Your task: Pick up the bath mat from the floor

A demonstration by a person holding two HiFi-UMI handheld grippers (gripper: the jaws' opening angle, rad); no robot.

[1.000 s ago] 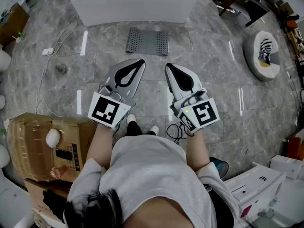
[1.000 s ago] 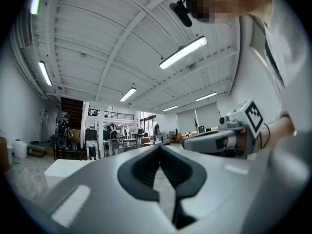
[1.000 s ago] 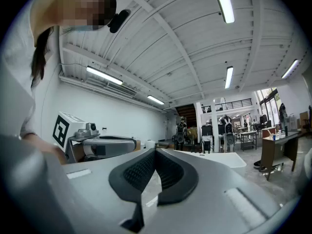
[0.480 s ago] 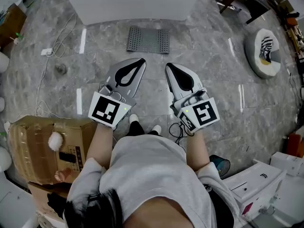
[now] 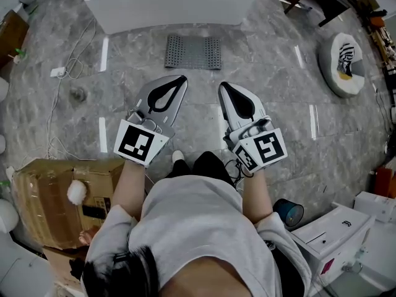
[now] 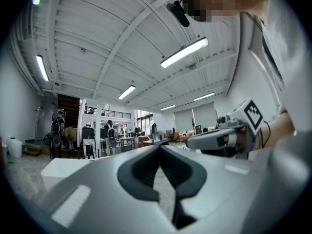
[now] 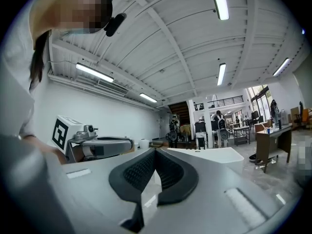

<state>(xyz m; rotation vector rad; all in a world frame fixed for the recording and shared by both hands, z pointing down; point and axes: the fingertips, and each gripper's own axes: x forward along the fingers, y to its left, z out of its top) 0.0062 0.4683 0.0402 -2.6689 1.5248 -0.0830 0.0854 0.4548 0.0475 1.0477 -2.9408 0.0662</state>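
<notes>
the left gripper (image 5: 180,79) has its jaws pressed together with nothing between them. the right gripper (image 5: 223,86) is the same, closed and empty. they are held side by side above the grey marble floor (image 5: 278,122), tips pointing to twelve o'clock, with a strip of floor showing between them.

the bath mat (image 5: 193,52), grey and dotted with holes, lies flat on the floor at twelve o'clock from the tips. it is apart from both grippers and untouched. just beyond it, also at twelve, stands a white tub (image 5: 173,5).

at two o'clock a round cushion (image 5: 342,67) lies well apart. at ten o'clock a white plug (image 5: 57,72) rests on the floor with its cable. a cardboard box (image 5: 49,184) sits at eight o'clock, beside the person's left arm, and a white case (image 5: 331,231) at four o'clock.
</notes>
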